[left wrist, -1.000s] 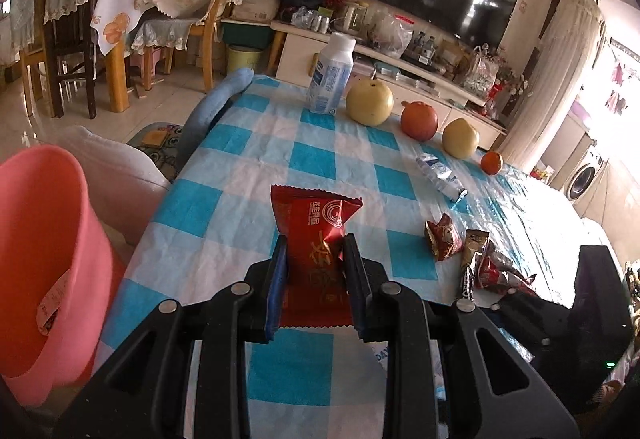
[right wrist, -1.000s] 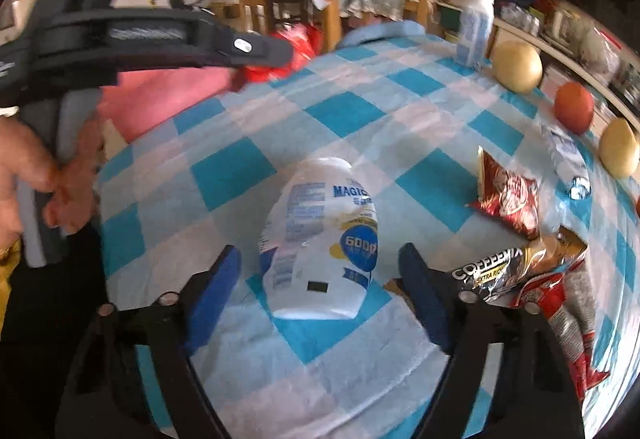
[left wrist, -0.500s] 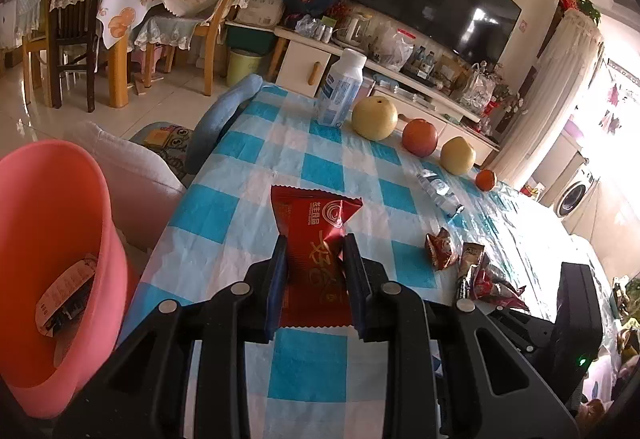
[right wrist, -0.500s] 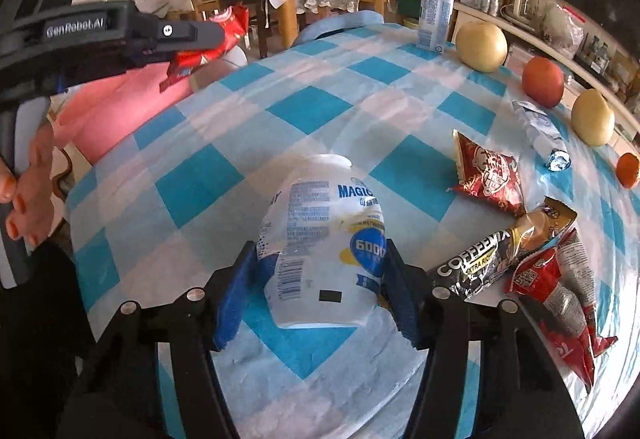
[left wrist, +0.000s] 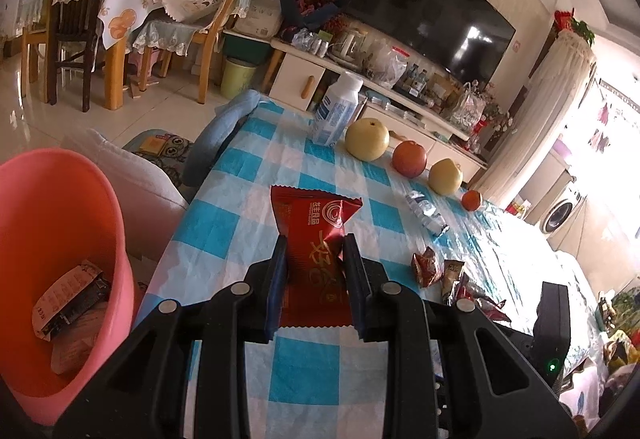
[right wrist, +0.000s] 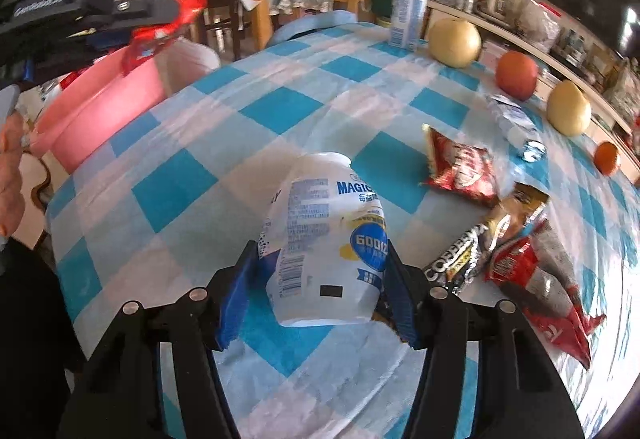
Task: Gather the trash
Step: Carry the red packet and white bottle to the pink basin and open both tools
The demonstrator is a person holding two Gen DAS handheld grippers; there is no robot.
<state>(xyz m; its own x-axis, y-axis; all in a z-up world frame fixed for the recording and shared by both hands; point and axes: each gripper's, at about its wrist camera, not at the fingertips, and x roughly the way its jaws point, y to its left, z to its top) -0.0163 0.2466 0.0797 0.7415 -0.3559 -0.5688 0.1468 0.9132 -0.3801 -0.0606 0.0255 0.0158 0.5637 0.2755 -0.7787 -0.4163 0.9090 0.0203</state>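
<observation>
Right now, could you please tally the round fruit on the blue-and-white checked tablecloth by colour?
Pale yellow round fruits: 2
Red round fruit: 1
Small orange round fruit: 1
Total: 4

Between the right fingers, the white bottle reads "MAGIC" and "600". Just right of them, a dark wrapper reads "COFFEE". The left gripper body reads "GenRobot.AI", blurred.
</observation>
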